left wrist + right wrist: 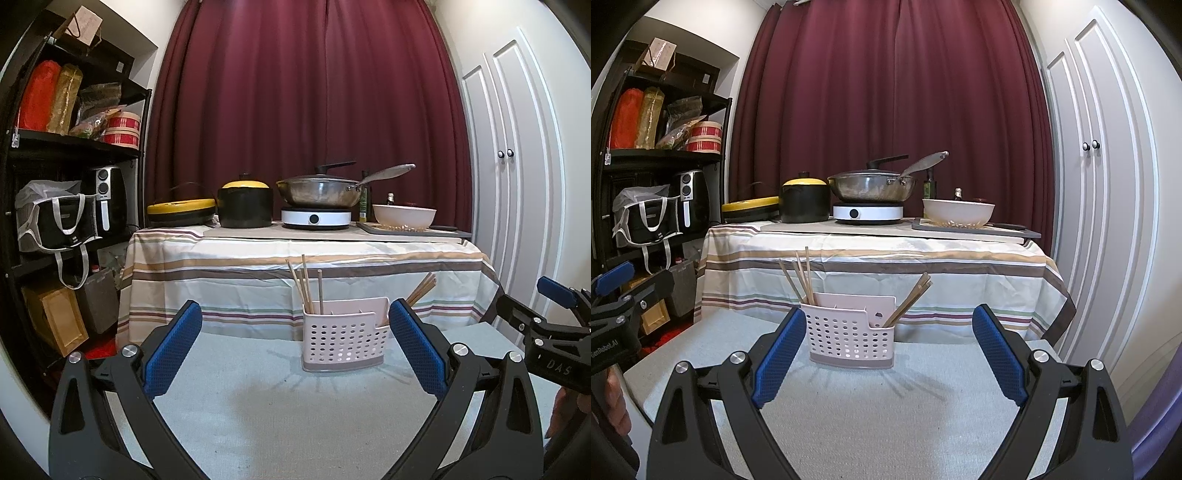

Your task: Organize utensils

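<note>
A pink perforated utensil holder (345, 339) stands on the grey table surface (277, 413). Light wooden chopsticks (308, 286) stand in its left compartment and darker brown chopsticks (421, 291) lean out of its right one. My left gripper (295, 347) is open and empty, just short of the holder. In the right wrist view the holder (849, 338) stands between the open, empty right gripper's (890, 354) fingers, a little beyond them, with light chopsticks (803, 277) on the left and brown ones (910, 299) on the right. The right gripper's fingertip (554, 291) shows in the left view.
Behind stands a table with a striped cloth (306, 269) carrying a yellow-lidded black pot (245, 205), a wok (321, 192) on a white induction hob (316, 218), and a white bowl (404, 216). Black shelving (70, 155) is at the left, white cupboard doors (517, 147) at the right.
</note>
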`<action>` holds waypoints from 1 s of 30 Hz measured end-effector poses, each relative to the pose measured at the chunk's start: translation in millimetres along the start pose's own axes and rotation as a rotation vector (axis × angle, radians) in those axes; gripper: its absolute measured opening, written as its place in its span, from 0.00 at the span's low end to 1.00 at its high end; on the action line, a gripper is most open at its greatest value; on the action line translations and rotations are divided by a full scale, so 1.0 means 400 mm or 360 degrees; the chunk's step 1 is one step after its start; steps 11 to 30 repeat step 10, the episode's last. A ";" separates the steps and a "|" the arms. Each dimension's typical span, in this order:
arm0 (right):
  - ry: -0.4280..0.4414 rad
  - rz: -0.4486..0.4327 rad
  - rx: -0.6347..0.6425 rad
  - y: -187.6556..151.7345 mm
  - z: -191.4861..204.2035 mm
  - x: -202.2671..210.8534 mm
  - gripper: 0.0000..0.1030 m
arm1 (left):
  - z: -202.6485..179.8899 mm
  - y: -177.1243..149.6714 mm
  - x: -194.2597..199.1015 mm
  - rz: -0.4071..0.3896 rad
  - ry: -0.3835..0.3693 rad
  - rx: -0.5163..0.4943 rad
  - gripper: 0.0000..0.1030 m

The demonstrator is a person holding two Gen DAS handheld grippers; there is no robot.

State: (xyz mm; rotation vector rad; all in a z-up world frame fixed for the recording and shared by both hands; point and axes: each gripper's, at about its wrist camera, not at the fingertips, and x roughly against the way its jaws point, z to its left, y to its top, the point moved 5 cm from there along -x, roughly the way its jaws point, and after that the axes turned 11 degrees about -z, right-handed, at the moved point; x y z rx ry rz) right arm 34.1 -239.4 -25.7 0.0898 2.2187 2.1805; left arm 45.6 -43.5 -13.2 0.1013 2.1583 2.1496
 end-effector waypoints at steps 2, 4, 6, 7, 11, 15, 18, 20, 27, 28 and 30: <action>-0.0002 0.0000 0.0000 0.000 0.000 0.000 0.86 | 0.004 0.002 -0.004 0.0000 -0.0008 0.0004 0.96; -0.0008 0.0001 0.0001 -0.005 -0.001 -0.002 0.86 | 0.005 0.004 -0.012 -0.0004 -0.0004 -0.0003 0.96; -0.0013 0.0011 0.0003 -0.010 -0.005 -0.009 0.86 | 0.008 -0.001 -0.023 0.0008 0.0005 -0.0008 0.96; -0.0016 0.0018 0.0002 -0.014 -0.006 -0.013 0.86 | 0.008 -0.003 -0.029 0.0019 0.0002 -0.0007 0.96; -0.0020 0.0038 0.0002 -0.021 -0.006 -0.028 0.86 | 0.009 -0.016 -0.049 0.0056 -0.0007 -0.0004 0.96; -0.0020 0.0038 0.0002 -0.021 -0.006 -0.028 0.86 | 0.009 -0.016 -0.049 0.0056 -0.0007 -0.0004 0.96; -0.0020 0.0038 0.0002 -0.021 -0.006 -0.028 0.86 | 0.009 -0.016 -0.049 0.0056 -0.0007 -0.0004 0.96; -0.0020 0.0038 0.0002 -0.021 -0.006 -0.028 0.86 | 0.009 -0.016 -0.049 0.0056 -0.0007 -0.0004 0.96; -0.0020 0.0038 0.0002 -0.021 -0.006 -0.028 0.86 | 0.009 -0.016 -0.049 0.0056 -0.0007 -0.0004 0.96; -0.0020 0.0038 0.0002 -0.021 -0.006 -0.028 0.86 | 0.009 -0.016 -0.049 0.0056 -0.0007 -0.0004 0.96; -0.0020 0.0038 0.0002 -0.021 -0.006 -0.028 0.86 | 0.009 -0.016 -0.049 0.0056 -0.0007 -0.0004 0.96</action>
